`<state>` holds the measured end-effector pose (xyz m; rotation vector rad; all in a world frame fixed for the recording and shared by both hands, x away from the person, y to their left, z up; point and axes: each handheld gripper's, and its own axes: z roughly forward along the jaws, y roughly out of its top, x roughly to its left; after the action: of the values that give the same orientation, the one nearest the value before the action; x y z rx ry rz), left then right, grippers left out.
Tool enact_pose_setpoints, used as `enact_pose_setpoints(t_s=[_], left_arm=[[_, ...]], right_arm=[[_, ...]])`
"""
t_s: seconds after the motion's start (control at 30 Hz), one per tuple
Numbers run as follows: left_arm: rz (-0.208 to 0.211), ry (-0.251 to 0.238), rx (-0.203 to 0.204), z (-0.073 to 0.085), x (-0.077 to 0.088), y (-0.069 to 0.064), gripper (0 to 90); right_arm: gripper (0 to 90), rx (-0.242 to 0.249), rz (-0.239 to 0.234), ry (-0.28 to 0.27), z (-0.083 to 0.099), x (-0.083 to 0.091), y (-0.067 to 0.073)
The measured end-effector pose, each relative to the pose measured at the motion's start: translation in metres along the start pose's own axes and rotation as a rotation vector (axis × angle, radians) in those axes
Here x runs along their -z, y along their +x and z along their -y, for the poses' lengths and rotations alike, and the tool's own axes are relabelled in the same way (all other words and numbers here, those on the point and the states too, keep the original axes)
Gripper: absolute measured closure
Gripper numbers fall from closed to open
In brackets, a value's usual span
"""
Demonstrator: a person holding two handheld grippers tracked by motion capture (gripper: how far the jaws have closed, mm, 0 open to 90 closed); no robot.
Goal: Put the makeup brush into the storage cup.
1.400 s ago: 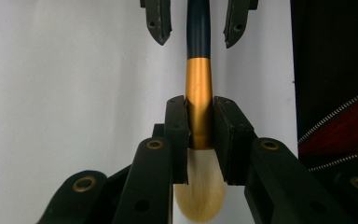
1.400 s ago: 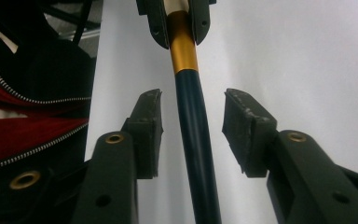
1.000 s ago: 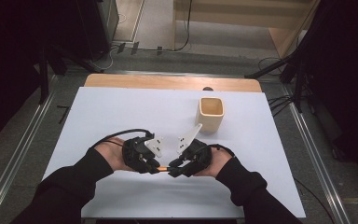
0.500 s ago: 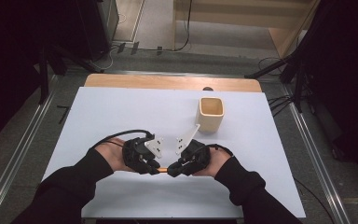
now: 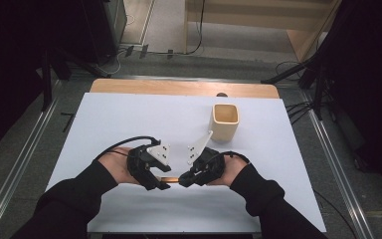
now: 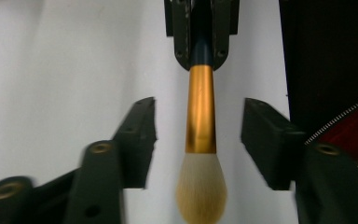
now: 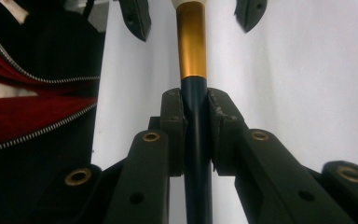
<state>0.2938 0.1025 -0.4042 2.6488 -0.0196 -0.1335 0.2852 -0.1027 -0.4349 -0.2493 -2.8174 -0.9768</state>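
Observation:
A makeup brush [image 6: 200,109] with a gold ferrule, a dark blue handle and pale bristles lies level between my two grippers, low over the white table [image 5: 129,119]. My right gripper [image 7: 196,112] is shut on the brush's dark handle [image 7: 196,144]. My left gripper [image 6: 200,123] faces it from the bristle end. Its jaws have just been opening, and they now stand apart on either side of the ferrule without touching it. In the high view both grippers, left [image 5: 160,182] and right [image 5: 183,181], meet tip to tip near the front of the table.
A tan square cup [image 5: 225,122] stands upright behind the right hand, toward the back right of the table. A wooden strip [image 5: 179,88] runs along the far edge. A person's dark jacket with a red zipped lining [image 7: 32,107] is close by.
The left gripper's jaws have spread apart and let go of the brush, which stays in the right gripper. Both hands kept their place.

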Motion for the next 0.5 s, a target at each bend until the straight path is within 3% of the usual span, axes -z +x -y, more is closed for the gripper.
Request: enact_pose_setpoints(t_s=[0.2,0.5], left_arm=[[0.011,-0.002,0.028,0.007,-0.003,-0.001,33.1],[0.021,-0.017,0.060,0.012,-0.007,-0.002,31.8]], right_arm=[[79.0,0.022,0.007,0.088,-0.008,0.003,0.000],[79.0,0.031,-0.008,0.169,-0.014,0.004,-0.003]])
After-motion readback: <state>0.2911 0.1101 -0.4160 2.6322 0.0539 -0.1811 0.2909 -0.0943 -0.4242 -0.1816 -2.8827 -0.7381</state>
